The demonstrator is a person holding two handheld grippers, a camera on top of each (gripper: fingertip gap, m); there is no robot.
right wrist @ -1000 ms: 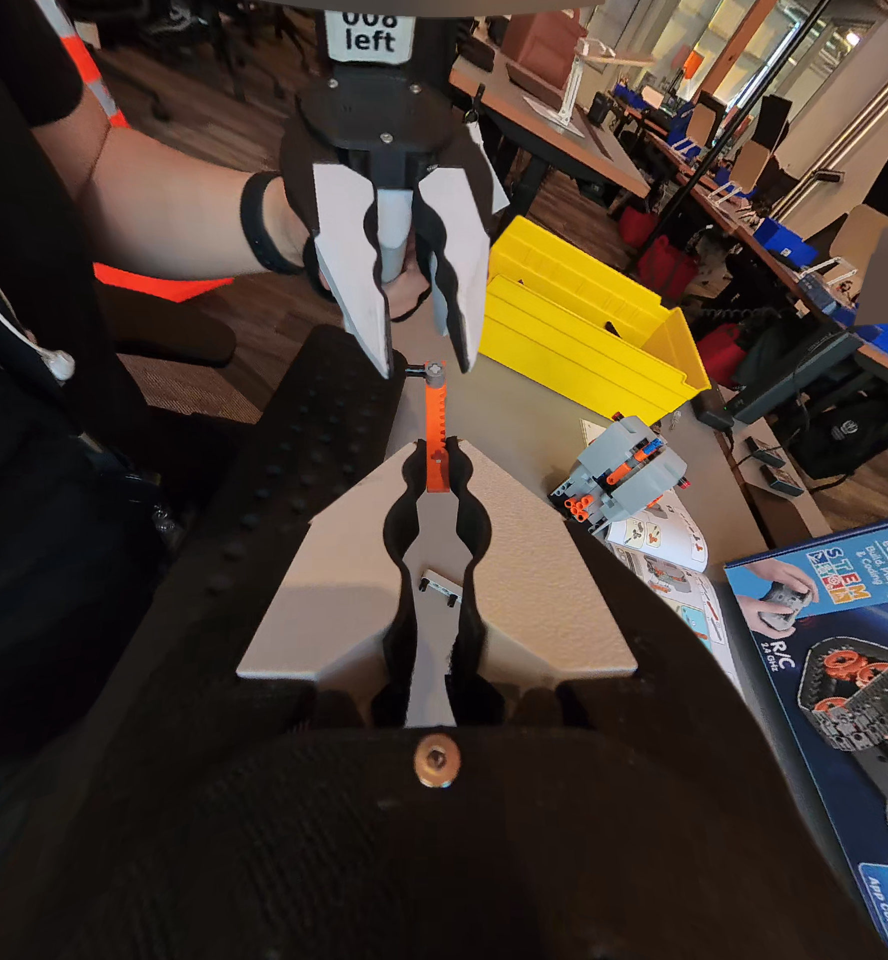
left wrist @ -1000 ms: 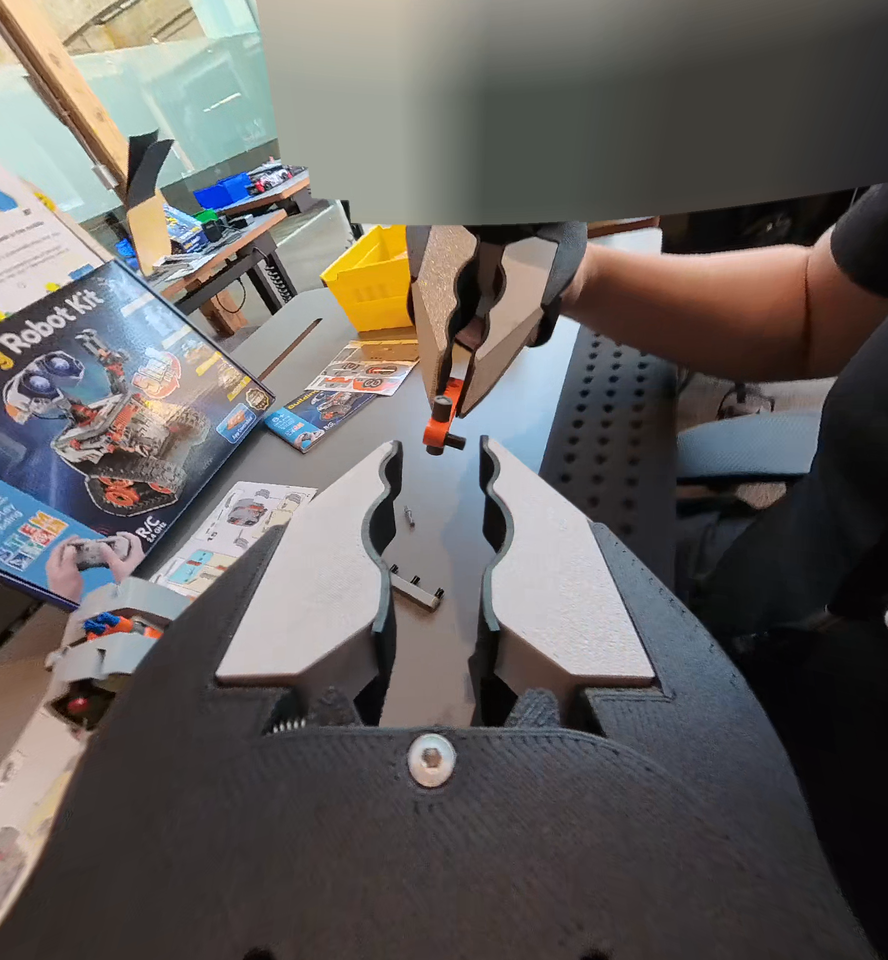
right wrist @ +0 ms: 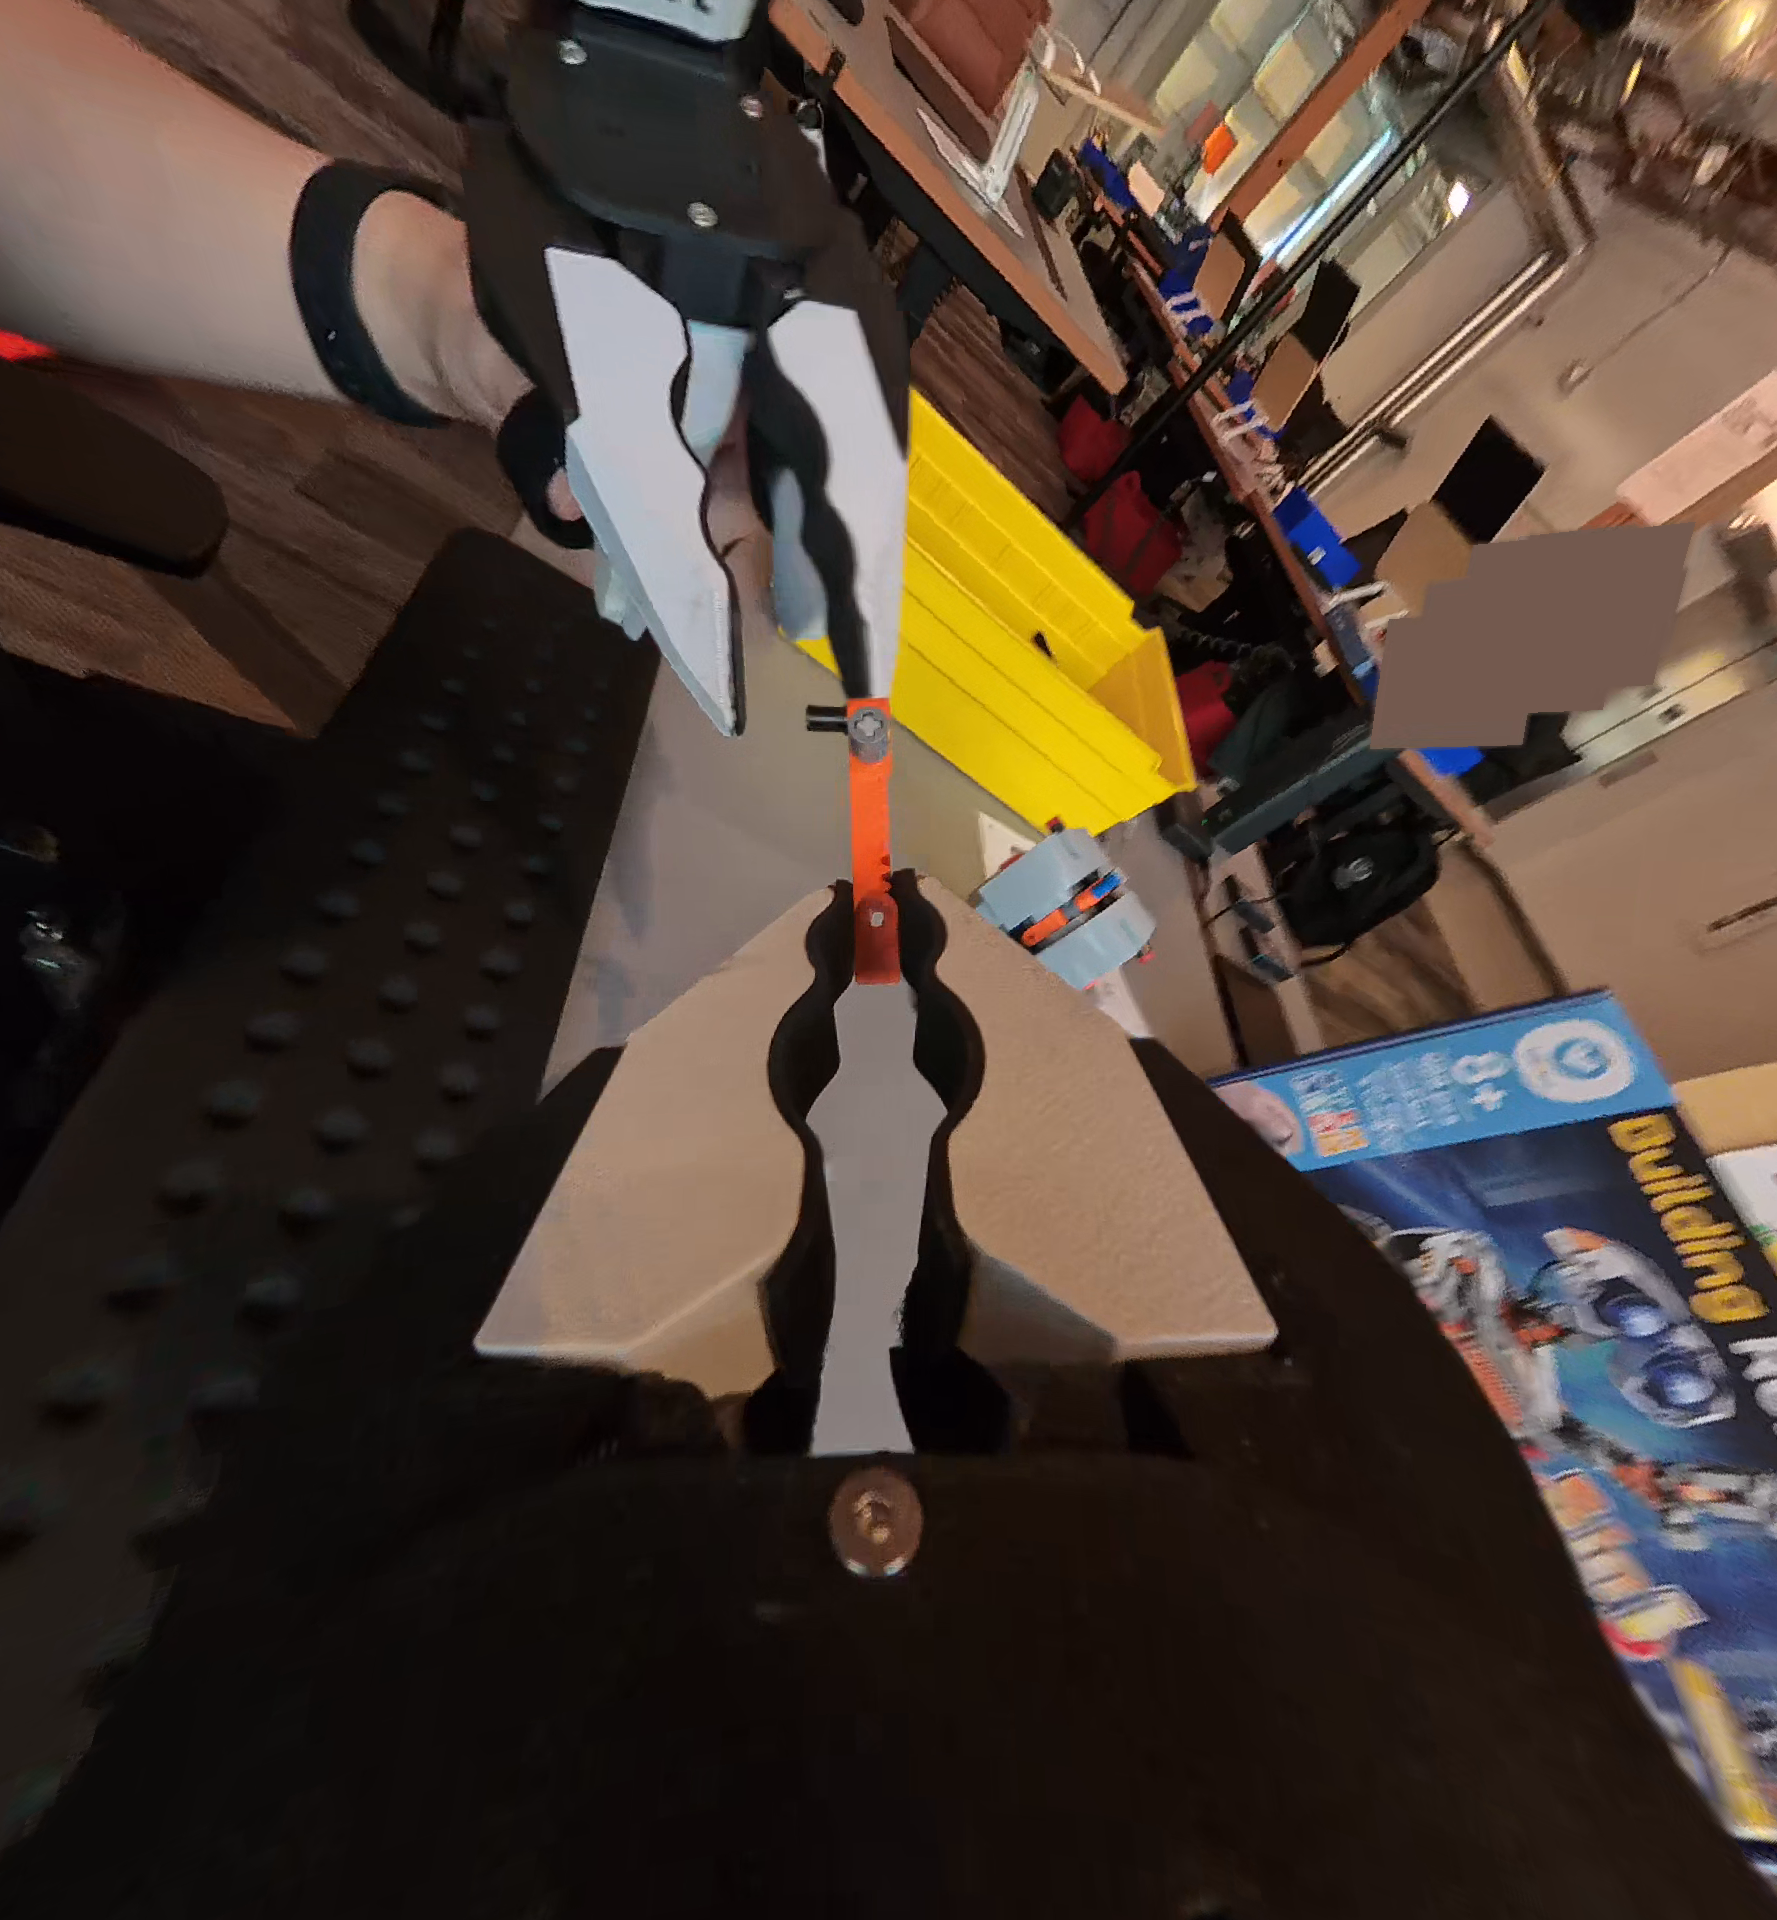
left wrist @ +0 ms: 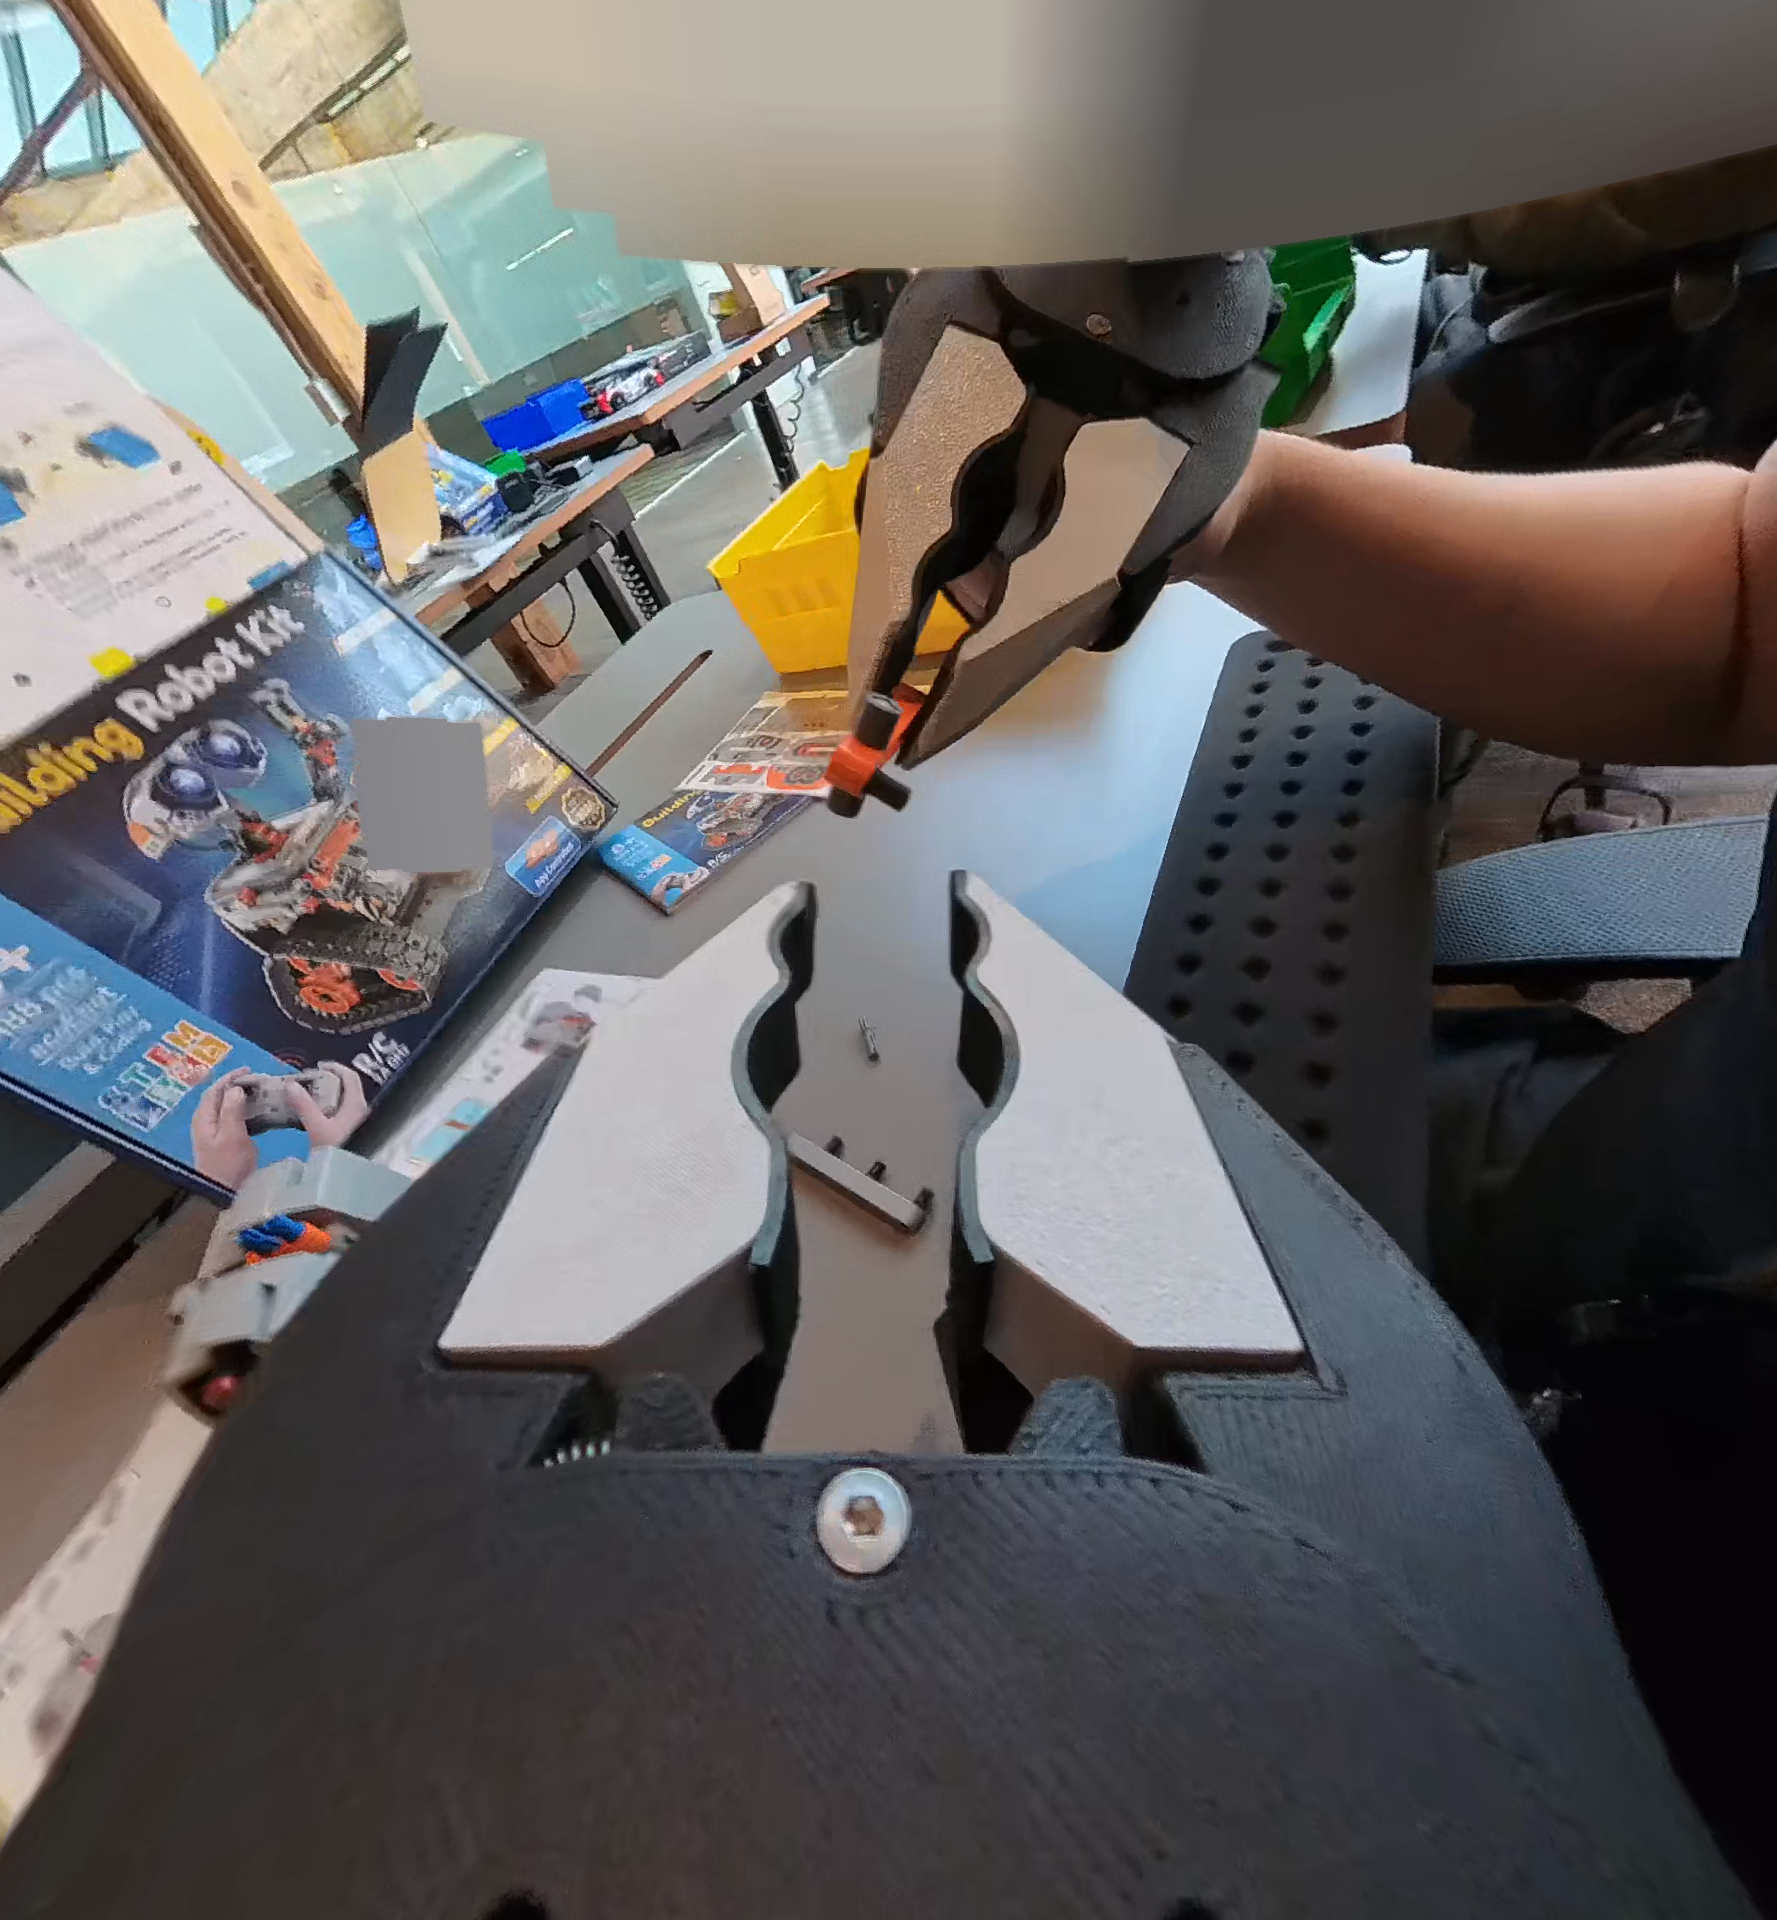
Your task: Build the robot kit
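While clamped, orange beam point(right wrist: 871, 831) points lengthwise toward left gripper point(right wrist: 801, 707).

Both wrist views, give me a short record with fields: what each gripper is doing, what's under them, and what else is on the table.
right gripper: shut on orange beam, held off the table
beam tip: grey pin and black pin at its far end
left gripper: open, empty, facing the beam tip
below left gripper: grey bar with black pegs; small dark pin
table: grey
left side: robot kit box, booklets, grey block assembly
far edge: yellow bins
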